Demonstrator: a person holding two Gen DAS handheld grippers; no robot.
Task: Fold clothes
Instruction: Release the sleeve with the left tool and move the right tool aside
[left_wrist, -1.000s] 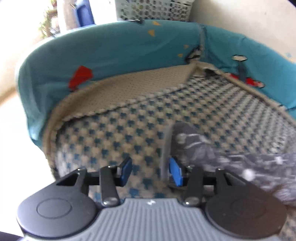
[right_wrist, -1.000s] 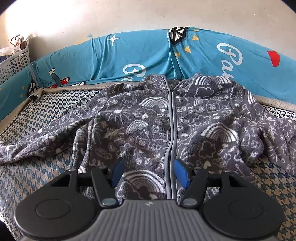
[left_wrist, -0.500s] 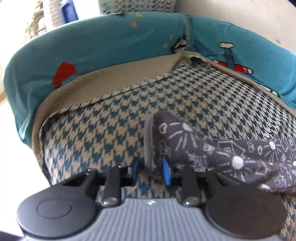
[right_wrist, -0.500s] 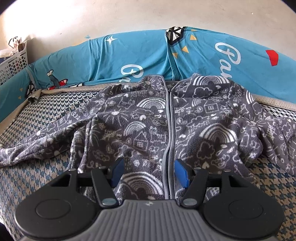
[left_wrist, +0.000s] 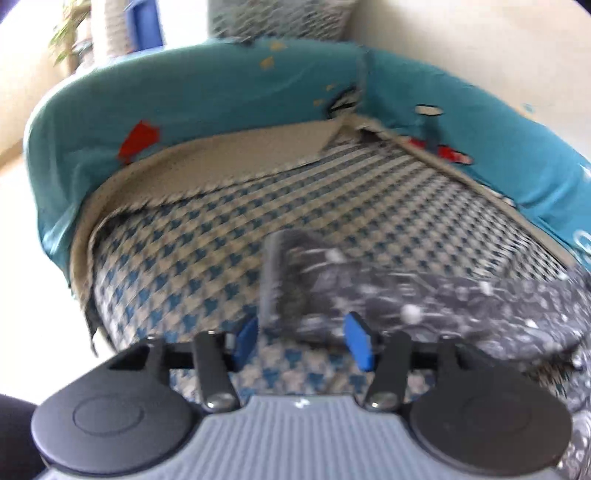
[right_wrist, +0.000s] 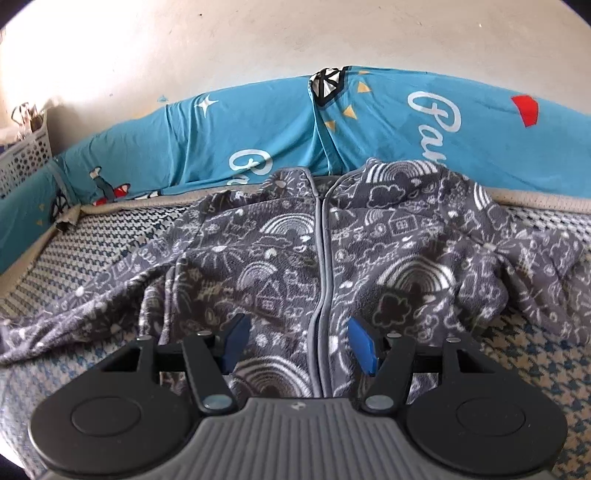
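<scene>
A bed covered with a blue-and-cream houndstooth woven sheet (right_wrist: 535, 354) carries a grey fleece zip-up jacket printed with white doodles (right_wrist: 295, 266), spread front up, one sleeve (left_wrist: 424, 295) stretched out sideways. Teal printed padded bumpers (right_wrist: 266, 133) line the bed's edges.

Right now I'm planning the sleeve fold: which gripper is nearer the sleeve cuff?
Left. The left gripper sits open at the sleeve cuff; the right gripper hangs over the jacket's zipper.

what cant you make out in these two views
- Left wrist: motion blur; whether the left gripper, jaws apart, touches the sleeve cuff is unclear.
- Right wrist: jacket hem hidden behind the right gripper body.
- Right wrist: right sleeve cut off by the edge.
</scene>
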